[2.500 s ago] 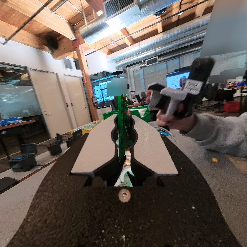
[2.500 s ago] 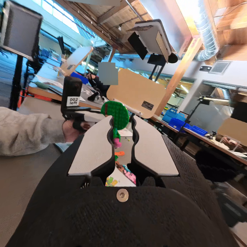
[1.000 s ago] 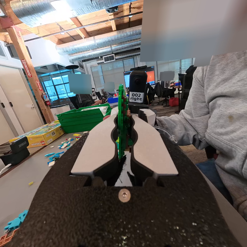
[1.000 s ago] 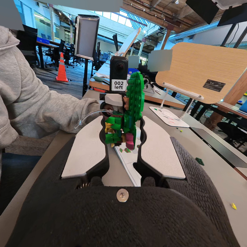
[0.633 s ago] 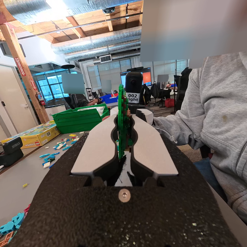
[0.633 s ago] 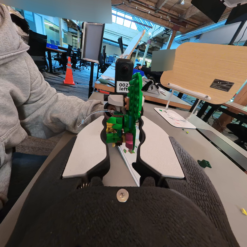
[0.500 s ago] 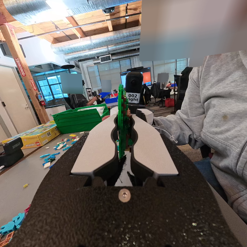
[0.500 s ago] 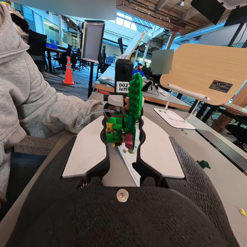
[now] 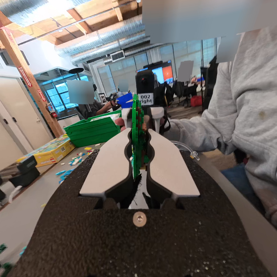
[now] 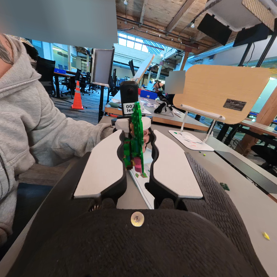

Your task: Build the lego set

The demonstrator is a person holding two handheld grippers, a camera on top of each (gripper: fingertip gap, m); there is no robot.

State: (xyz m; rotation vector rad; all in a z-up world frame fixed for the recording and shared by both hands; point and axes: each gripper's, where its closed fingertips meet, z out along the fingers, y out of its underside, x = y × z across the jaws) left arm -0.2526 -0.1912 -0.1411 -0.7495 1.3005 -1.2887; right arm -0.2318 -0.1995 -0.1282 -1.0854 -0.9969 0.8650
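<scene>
My left gripper (image 9: 138, 132) pinches a green round studded brick model (image 9: 137, 134) edge-on between its pads. My right gripper (image 10: 137, 134) straddles it with gaps, not pressing. It looks light, rigid, snap-apart; grip the plate's rim.

green bins (image 9: 91, 131) and scattered bricks (image 9: 75, 161) crowd the table (image 9: 18, 217) left of the left tool (image 9: 138, 133); the bare table near its base is free.

Left of frame, left wrist view: stacked green bins (image 9: 91, 131); yellow box (image 9: 48, 152); scattered small bricks (image 9: 75, 161) on grey table (image 9: 19, 221).
Right of frame, right wrist view: wooden board on white stand (image 10: 221, 94).
Left-centre background: orange cone (image 10: 77, 98).
</scene>
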